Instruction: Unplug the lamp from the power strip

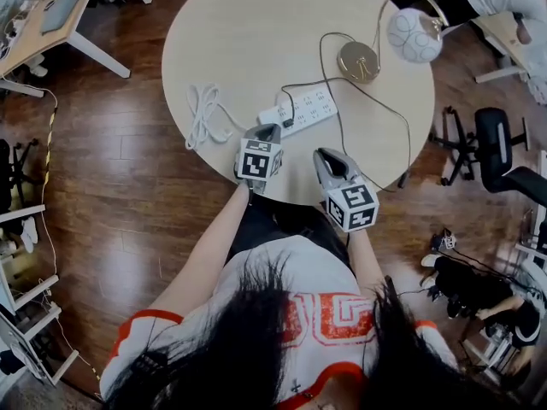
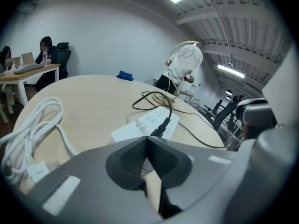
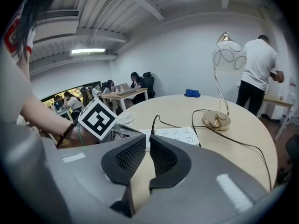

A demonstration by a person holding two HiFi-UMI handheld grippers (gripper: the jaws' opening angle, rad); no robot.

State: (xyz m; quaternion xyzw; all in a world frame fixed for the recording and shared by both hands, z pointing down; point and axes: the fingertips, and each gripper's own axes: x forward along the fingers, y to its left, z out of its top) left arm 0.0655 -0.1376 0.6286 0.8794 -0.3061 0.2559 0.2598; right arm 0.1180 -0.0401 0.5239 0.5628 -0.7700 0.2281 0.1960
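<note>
Both forearms reached forward side by side; the left gripper (image 1: 268, 131) had its jaws together, the right gripper (image 1: 324, 155) held its jaws slightly apart, empty

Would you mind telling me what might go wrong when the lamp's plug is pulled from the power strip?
The power strip lies loose on the table, so pulling the plug may lift or drag it unless the left gripper pins it. The black cord runs to a tall lamp with its shade up high; a tug on the cord might tip it.
</note>
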